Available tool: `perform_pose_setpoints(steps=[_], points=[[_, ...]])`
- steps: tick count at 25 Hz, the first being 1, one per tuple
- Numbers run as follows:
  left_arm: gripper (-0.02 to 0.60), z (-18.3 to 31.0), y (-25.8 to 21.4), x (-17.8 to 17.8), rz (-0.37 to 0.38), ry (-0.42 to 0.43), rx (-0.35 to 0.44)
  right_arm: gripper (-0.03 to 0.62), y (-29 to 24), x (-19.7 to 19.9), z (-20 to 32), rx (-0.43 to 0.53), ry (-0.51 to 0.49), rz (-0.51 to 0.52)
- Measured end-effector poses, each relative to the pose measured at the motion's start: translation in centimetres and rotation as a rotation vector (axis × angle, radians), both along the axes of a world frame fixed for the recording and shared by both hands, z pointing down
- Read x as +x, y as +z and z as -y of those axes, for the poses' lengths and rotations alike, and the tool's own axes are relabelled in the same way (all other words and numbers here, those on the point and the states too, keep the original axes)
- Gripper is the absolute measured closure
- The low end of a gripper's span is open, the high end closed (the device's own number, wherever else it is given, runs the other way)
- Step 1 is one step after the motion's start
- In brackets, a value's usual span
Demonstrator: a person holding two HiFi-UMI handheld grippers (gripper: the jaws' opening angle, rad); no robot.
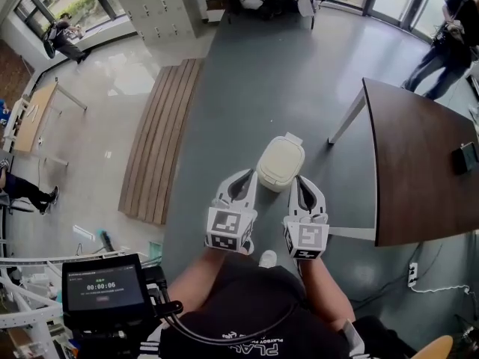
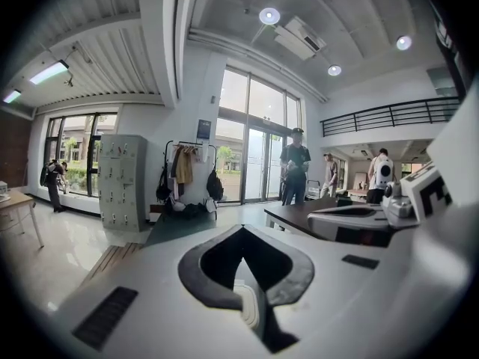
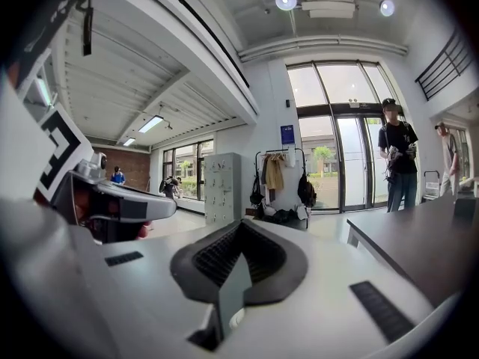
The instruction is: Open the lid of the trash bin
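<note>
A small cream trash bin [image 1: 281, 163] with its lid down stands on the grey floor, seen from above in the head view. My left gripper [image 1: 245, 175] hovers just left of the bin and nearer to me, its jaws together with nothing between them. On the bin's right side my right gripper [image 1: 301, 179] is held the same way, also shut and empty. Both gripper views look level across the room, so the bin is hidden from them. There the left gripper [image 2: 242, 234] and the right gripper [image 3: 237, 229] show closed tips.
A dark brown table [image 1: 419, 170] with a white leg [image 1: 347, 117] stands right of the bin, a black object [image 1: 468, 158] on it. A wooden slatted platform [image 1: 161, 140] lies to the left. People stand at the far windows. A screen device [image 1: 101, 283] sits near me, bottom left.
</note>
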State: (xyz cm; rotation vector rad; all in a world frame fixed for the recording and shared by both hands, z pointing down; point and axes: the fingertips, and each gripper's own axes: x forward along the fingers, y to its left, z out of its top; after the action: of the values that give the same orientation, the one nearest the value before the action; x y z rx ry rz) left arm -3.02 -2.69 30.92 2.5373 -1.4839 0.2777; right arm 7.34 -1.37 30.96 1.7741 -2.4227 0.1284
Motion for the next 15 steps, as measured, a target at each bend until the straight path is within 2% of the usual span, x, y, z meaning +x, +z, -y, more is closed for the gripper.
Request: perform_pose_setpoints(steps=[10,15], points=[[0.583,6.5,0.1,-1.5,-0.013,0.040,-0.022,0.591,0.7,-1.4,6.2,-0.044,0.033,-0.021],[0.583,10.0,1.3,-2.9,-0.011,0.061,-0.034,0.591,1.8,-3.5,9.8,-0.062,0.020,-0.013]])
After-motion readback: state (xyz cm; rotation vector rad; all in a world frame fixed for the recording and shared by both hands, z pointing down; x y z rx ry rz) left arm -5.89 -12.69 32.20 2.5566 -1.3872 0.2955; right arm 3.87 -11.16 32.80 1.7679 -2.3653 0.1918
